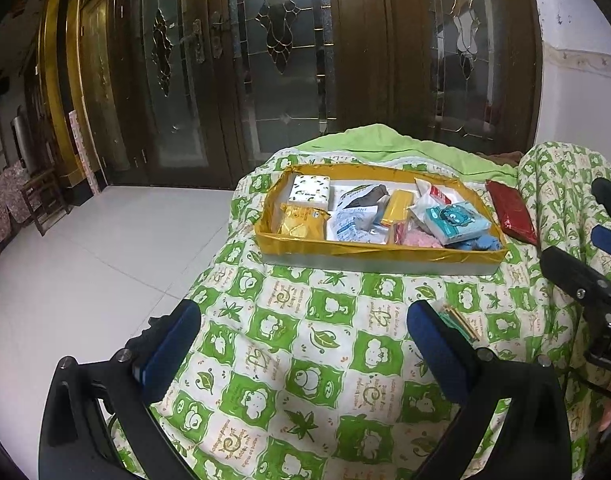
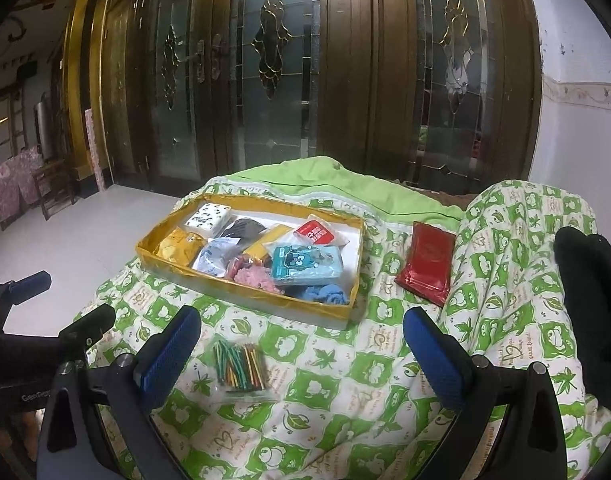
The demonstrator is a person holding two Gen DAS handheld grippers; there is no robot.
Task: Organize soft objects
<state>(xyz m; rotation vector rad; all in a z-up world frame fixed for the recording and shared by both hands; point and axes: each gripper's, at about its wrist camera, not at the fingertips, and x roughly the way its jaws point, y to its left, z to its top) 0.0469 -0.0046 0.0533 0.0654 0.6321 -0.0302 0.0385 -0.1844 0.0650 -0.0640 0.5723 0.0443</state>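
A gold-rimmed tray (image 1: 369, 251) (image 2: 241, 287) lies on a green-and-white quilt (image 1: 305, 352). It holds several soft packs, among them a blue tissue pack (image 2: 305, 266), a yellow pack (image 2: 177, 246) and a white tissue pack (image 1: 309, 189). A red packet (image 2: 427, 264) (image 1: 511, 212) lies on the quilt right of the tray. A clear bag of colourful rubber bands (image 2: 239, 366) lies in front of the tray, between my right gripper's fingers. My right gripper (image 2: 301, 354) is open and empty. My left gripper (image 1: 303, 346) is open and empty above the quilt.
Dark wooden doors with leaded glass (image 1: 281, 60) stand behind the bed. White tiled floor (image 1: 85, 260) lies to the left, with a wooden chair (image 1: 41, 200) by the wall. A raised fold of quilt (image 2: 521, 272) stands at the right.
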